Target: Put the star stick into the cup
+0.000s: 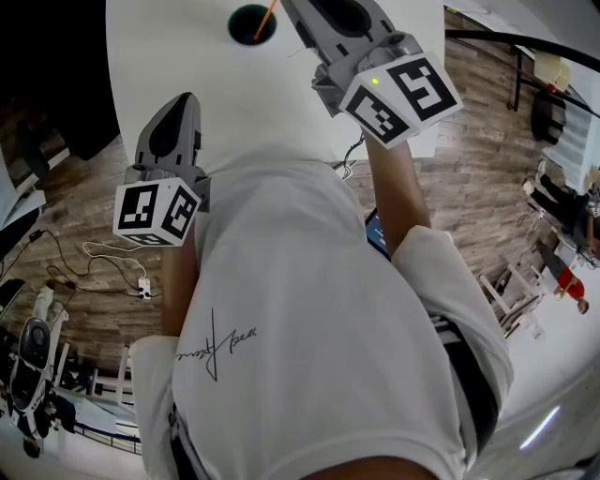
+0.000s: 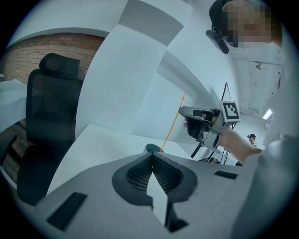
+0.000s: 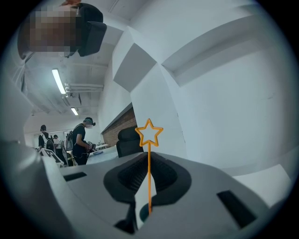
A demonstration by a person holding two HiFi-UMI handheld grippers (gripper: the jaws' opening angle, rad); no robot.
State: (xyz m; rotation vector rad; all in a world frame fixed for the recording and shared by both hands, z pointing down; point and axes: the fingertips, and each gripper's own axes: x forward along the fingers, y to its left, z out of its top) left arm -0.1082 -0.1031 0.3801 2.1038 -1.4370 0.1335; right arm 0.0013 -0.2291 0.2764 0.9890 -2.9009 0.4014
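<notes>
One thin orange star stick point(image 3: 149, 163) between ribbed jaws

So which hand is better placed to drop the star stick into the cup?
The right gripper: it is shut on the star stick, whose lower end is at the cup. The left gripper is shut on nothing.
</notes>
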